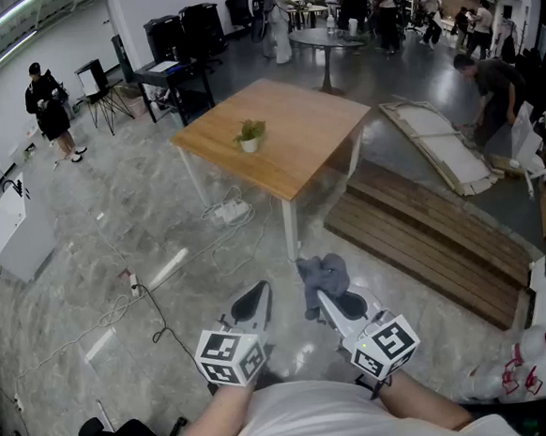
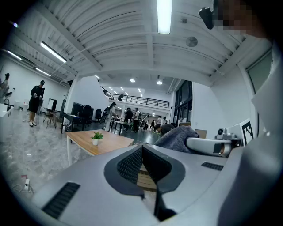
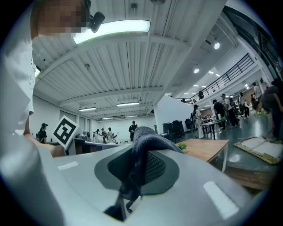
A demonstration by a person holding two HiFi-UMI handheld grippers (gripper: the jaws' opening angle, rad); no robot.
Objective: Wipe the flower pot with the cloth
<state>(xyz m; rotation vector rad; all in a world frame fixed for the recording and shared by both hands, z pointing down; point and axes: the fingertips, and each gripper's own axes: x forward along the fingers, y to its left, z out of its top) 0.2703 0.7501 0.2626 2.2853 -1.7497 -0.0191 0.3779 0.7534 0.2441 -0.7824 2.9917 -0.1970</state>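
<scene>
A small white flower pot with a green plant stands on a wooden table, well ahead of both grippers. It shows small in the left gripper view, and only its green leaves show in the right gripper view. My right gripper is shut on a grey cloth, which drapes over its jaws. My left gripper is shut with nothing between its jaws. Both are held close to my body, above the floor.
Cables and a power strip lie on the floor by the table's legs. Wooden slatted panels lie to the right of the table. A round table and several people stand further back. A person stands at the far left.
</scene>
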